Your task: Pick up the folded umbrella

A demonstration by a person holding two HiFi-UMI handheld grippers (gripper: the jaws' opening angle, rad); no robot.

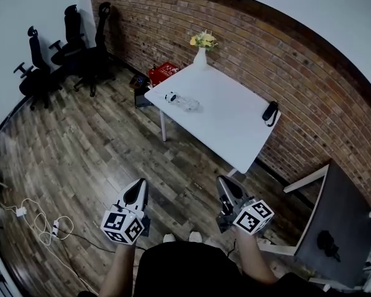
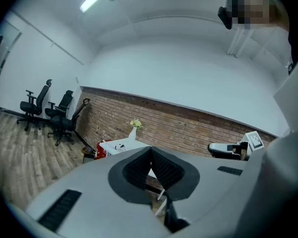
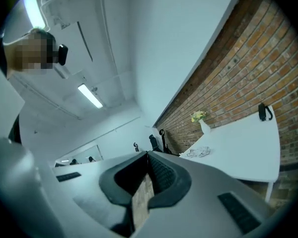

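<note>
The folded umbrella is black and lies at the white table's far right edge, next to the brick wall. It shows small and dark in the right gripper view as the umbrella on the table. My left gripper and right gripper hang close to my body over the wooden floor, well short of the table. Both point roughly level toward it. The left gripper has its jaws together with nothing between them, and so does the right gripper.
A white vase with yellow flowers and a clear crumpled wrapper sit on the table. Black office chairs stand at the back left, a red box by the wall. A dark side table is at my right, cables at my left.
</note>
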